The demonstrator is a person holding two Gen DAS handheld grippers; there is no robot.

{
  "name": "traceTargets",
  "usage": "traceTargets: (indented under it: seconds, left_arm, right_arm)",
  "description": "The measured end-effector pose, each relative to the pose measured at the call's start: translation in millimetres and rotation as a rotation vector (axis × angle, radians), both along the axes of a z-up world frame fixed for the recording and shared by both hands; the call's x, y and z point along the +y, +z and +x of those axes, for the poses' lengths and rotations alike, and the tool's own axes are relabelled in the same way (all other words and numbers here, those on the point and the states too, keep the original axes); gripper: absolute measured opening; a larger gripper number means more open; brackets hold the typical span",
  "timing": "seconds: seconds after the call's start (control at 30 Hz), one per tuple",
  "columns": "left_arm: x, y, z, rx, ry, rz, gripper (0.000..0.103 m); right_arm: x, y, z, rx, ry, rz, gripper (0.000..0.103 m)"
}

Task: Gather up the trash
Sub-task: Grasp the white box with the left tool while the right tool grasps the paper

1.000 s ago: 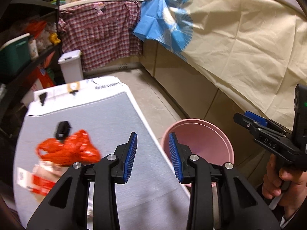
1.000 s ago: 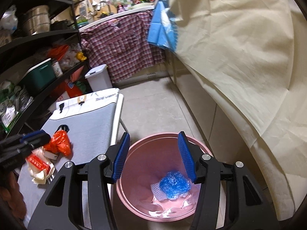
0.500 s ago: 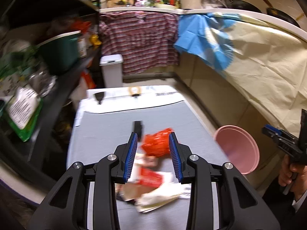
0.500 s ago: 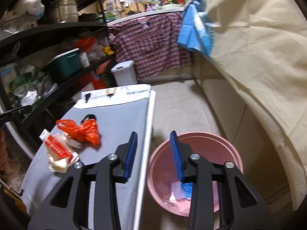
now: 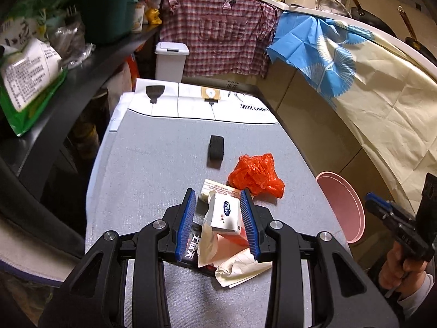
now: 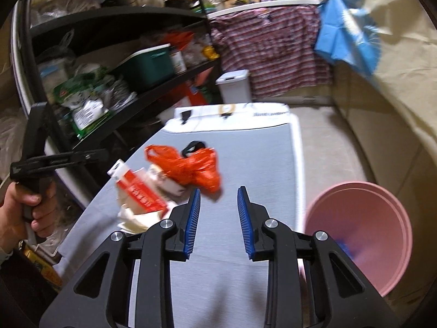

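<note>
A pile of trash lies on the grey board [image 5: 142, 169]: a white and red carton [image 5: 225, 216], crumpled paper [image 5: 240, 268] and an orange plastic bag [image 5: 255, 175]. My left gripper [image 5: 218, 202] is open, low over the pile, its blue pads on either side of the carton without closing on it. In the right wrist view the carton [image 6: 139, 191] and the orange bag [image 6: 188, 166] lie ahead to the left. My right gripper [image 6: 218, 199] is open and empty above the board. The pink bin [image 6: 360, 235] stands on the floor to the right, with something blue inside.
A black strap roll [image 5: 216, 147] lies on the board beyond the bag. Dark shelves [image 5: 68, 82] full of goods run along the left. A white lidded bin [image 5: 170, 60] stands at the far end. A cloth-covered counter [image 5: 368, 87] runs on the right.
My left gripper swung from the pink bin to the trash pile and came down around the carton. My right gripper moved left from above the bin to over the board.
</note>
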State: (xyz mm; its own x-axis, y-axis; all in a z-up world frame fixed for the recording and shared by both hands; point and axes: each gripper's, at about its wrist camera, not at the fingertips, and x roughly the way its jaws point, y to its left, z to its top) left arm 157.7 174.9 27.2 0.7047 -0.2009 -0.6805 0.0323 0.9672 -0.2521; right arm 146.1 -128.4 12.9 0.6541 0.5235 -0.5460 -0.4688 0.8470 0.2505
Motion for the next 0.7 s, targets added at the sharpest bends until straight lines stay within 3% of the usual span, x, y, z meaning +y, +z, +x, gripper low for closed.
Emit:
traceTargets:
  seconds: [0.43,0.7]
  left_arm:
    - [-5,-12,9,0.028,-0.063,0.021,0.034]
    - [-14,-21,12,0.051,-0.105,0.04,0.034]
  right_arm:
    - [76,-45,13,0.153,0.165,0.035,0.029]
    - [99,-64,22,0.231,0.206,0.02,0.03]
